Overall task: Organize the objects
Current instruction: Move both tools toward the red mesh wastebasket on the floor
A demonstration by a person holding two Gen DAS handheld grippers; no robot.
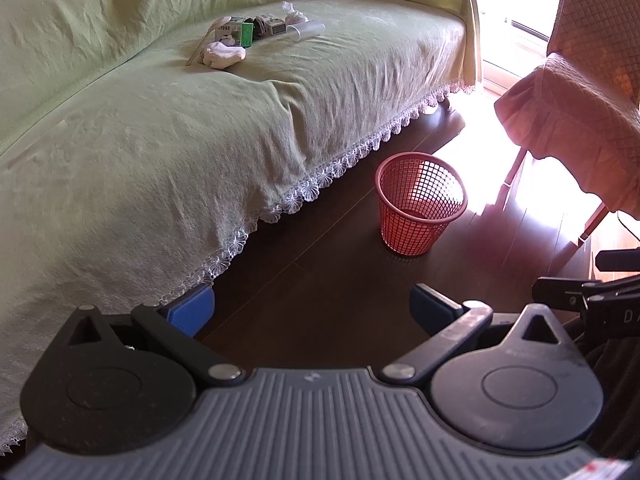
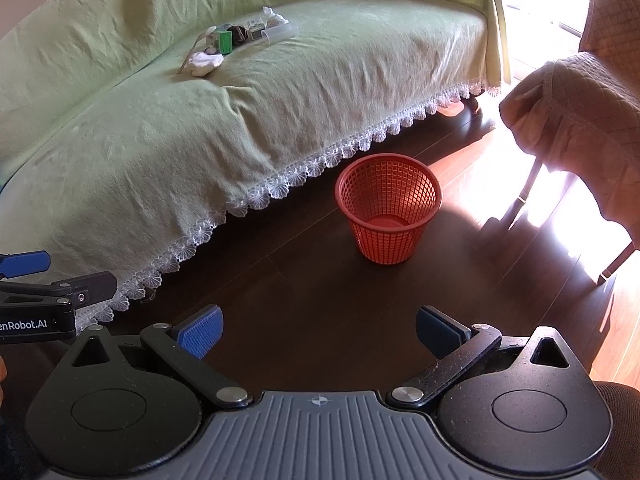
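- The long sofa draped in a wrinkled pale-green cover with a white lace fringe (image 1: 168,152) filled the left of both views, its seat bare except for one small heap.
- That heap, the clutter to be organized, lay far back on the seat near the backrest: a crumpled white tissue wad (image 1: 224,54), a green-and-white cardboard carton (image 1: 236,32), a second small printed box (image 1: 274,24), a clear plastic cup on its side (image 1: 306,32) and another white crumple (image 1: 294,14), all touching or just beside one another.
- The left gripper (image 1: 312,312) hung over the dark wooden floor (image 1: 320,264) beside the sofa's fringe, its blue pads spread wide with nothing between them.
- The right gripper (image 2: 320,330) was likewise spread and empty, pointed steeply down at the floor.
- The round orange-red plastic mesh basket (image 2: 388,208) stood upright on the floor just in front of the fringe, well apart from the heap and apparently empty.
- A chair under a quilted peach cover (image 1: 580,92) stood at the right, in strong window glare.
- The step in hand looked like the first reach: it would go best by lifting one gripper over the seat and taking an outer piece, such as the tissue wad, before disturbing the stacked boxes.
- The cup would likely roll, so closing across its wall slowly seemed wise.
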